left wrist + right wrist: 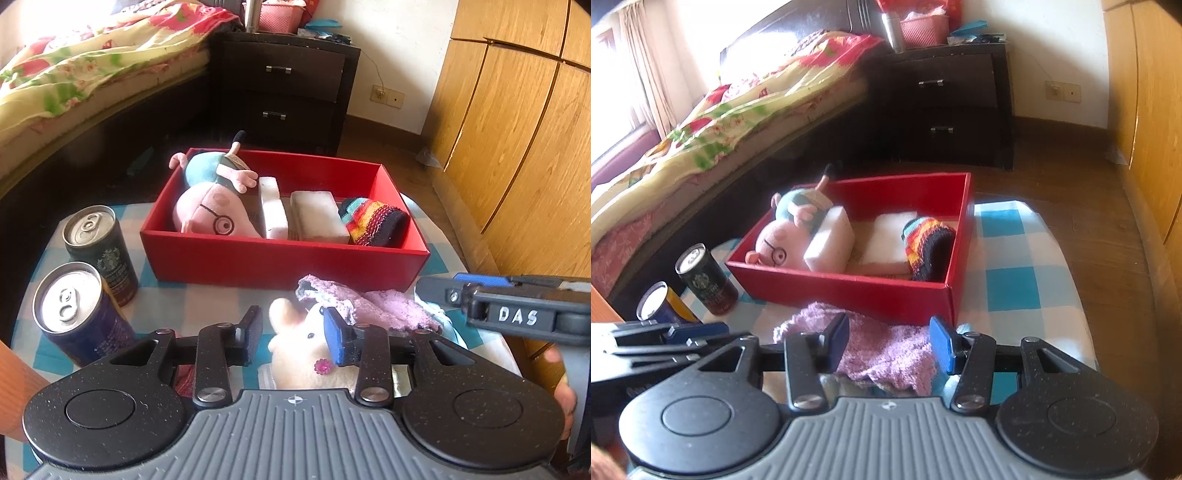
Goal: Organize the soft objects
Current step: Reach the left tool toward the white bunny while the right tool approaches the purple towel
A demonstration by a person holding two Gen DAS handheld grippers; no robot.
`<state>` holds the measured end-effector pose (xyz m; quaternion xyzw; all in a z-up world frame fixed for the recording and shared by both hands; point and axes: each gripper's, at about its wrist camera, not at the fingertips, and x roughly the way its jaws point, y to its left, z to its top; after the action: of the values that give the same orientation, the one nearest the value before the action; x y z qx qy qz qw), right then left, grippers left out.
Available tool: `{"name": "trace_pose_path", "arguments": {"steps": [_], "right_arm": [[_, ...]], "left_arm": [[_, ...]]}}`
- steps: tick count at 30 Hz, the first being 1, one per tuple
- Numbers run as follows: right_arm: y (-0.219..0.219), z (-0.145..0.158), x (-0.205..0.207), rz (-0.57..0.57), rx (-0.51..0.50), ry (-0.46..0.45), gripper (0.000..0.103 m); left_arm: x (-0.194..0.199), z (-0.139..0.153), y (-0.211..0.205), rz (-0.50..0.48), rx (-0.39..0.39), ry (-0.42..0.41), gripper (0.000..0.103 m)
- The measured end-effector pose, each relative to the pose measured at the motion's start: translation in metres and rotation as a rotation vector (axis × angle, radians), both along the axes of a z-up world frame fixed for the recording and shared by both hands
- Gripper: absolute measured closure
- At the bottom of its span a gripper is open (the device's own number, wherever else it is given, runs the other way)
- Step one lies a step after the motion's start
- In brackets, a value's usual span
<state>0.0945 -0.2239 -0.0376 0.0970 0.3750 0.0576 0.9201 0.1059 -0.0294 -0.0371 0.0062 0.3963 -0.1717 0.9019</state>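
A red box [280, 264] [849, 291] on the checked table holds a pink pig plush [210, 212] [779, 243], two white sponges [317, 216] [831, 243] and a striped knit sock [373, 221] [929, 247]. In front of it lie a cream plush [303, 347] and a purple fuzzy sock [373, 306] [882, 350]. My left gripper [293, 334] is open, its fingers on either side of the cream plush's head. My right gripper [890, 341] is open around the purple sock; it also shows at the right edge of the left wrist view [517, 310].
Two drink cans [99, 251] [77, 314] [705, 277] stand on the table's left. A bed [74, 81] is at the left, a dark nightstand [284, 88] behind the box, a wooden wardrobe [517, 129] at the right.
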Motion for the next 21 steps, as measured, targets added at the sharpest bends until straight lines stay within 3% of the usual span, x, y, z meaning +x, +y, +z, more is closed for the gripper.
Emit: {"name": "trace_pose_path", "arguments": {"steps": [4, 21], "right_arm": [[0.003, -0.008, -0.001, 0.031, -0.026, 0.027, 0.068], [0.025, -0.023, -0.003, 0.144, -0.167, 0.05, 0.064]], "left_arm": [[-0.003, -0.002, -0.002, -0.008, 0.006, 0.006, 0.064], [-0.012, -0.008, 0.001, -0.023, 0.017, 0.038, 0.059]]}}
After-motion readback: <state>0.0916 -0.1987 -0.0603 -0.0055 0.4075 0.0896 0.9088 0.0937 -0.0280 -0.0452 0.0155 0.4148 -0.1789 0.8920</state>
